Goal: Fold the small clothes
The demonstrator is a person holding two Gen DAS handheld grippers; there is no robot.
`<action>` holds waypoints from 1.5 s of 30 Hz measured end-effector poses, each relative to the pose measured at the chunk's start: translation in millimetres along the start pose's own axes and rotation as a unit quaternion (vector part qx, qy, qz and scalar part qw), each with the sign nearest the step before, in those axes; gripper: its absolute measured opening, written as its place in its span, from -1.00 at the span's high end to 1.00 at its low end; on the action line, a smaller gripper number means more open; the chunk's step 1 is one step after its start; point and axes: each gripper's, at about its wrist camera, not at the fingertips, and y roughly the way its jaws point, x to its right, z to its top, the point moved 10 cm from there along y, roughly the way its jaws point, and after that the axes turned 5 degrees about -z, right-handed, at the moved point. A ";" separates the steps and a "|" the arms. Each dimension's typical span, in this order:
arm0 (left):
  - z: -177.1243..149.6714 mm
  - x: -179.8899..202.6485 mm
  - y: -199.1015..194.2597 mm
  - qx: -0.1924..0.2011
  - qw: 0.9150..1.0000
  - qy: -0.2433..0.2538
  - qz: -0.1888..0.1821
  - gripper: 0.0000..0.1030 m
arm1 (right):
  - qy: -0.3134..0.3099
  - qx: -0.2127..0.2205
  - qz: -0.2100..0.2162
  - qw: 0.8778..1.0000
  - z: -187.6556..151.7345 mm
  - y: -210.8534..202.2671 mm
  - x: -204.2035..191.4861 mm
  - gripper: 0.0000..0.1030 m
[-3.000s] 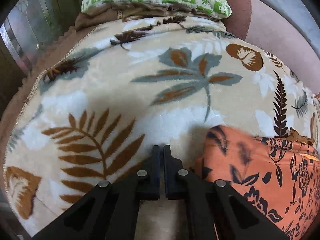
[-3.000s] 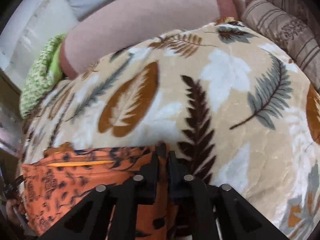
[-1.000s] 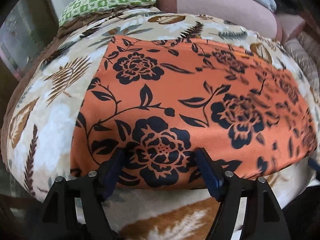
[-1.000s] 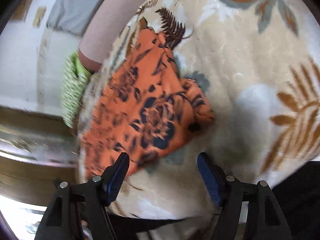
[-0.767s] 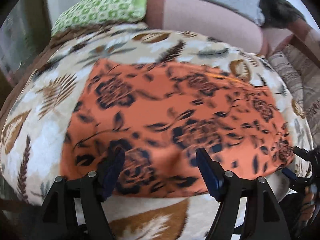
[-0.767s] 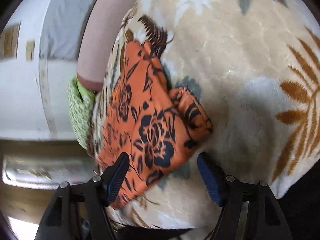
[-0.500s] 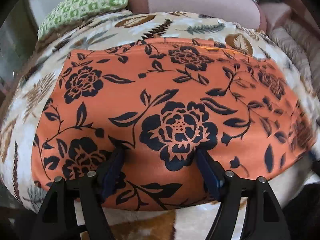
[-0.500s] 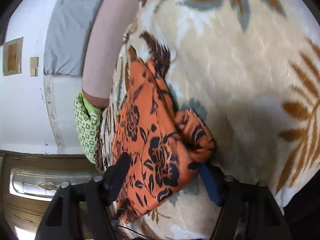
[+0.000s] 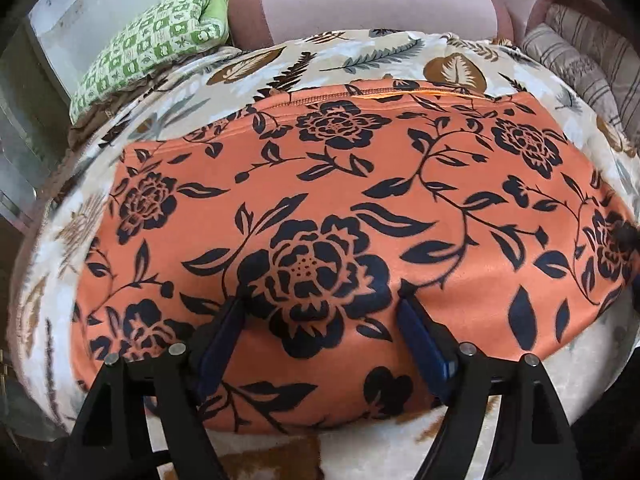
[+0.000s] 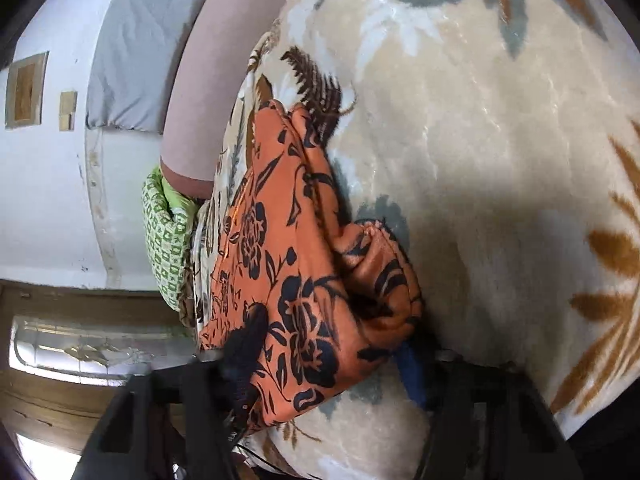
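Observation:
An orange garment with black flowers [image 9: 360,208] lies spread flat on a leaf-print blanket [image 9: 360,52]. My left gripper [image 9: 320,320] is open, its two fingers straddling the garment's near edge. In the right wrist view the same garment [image 10: 288,264] shows edge-on, with a bunched corner at its right end. My right gripper [image 10: 328,344] is open, its fingers on either side of that bunched corner. Whether either gripper presses the cloth I cannot tell.
A green checked pillow [image 9: 152,48] lies at the far left and a pink bolster [image 9: 368,4] runs along the back. Striped cushions [image 9: 588,60] sit at the far right. The blanket's edge drops off just below my left gripper [image 9: 280,456].
Three seconds ago both grippers were shut; now both are open. Over the last second both moved in closer, and their fingers now straddle the garment's edge and corner.

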 end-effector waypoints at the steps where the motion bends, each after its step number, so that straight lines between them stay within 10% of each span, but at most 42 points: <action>1: 2.4 2.9 -5.4 0.000 1.000 -0.010 -0.016 -0.55 | -0.008 0.002 0.000 1.000 1.0 -2.4 -2.7 0.65; 9: 3.6 3.6 13.2 -0.001 1.000 -0.001 0.005 -0.74 | 0.010 -0.028 -0.011 0.999 -2.7 14.3 3.8 0.42; 27: -5.0 -8.1 12.9 -0.008 1.000 -0.012 0.025 -0.80 | 0.007 -0.051 -0.005 0.999 5.7 23.5 7.0 0.62; 34: -4.4 -12.0 9.2 -0.010 0.999 -0.029 -0.009 -0.72 | -0.124 0.005 -0.025 0.992 3.4 -1.9 -71.1 0.79; 37: 2.1 -31.5 -9.7 0.013 0.996 -0.076 -0.050 -0.22 | -0.195 0.019 -0.020 0.980 -12.0 -12.5 -125.9 0.79; 45: -31.5 -202.9 -112.3 0.126 0.956 -0.264 -0.003 -0.22 | -0.352 -0.002 0.018 0.936 -117.3 18.0 -256.2 0.79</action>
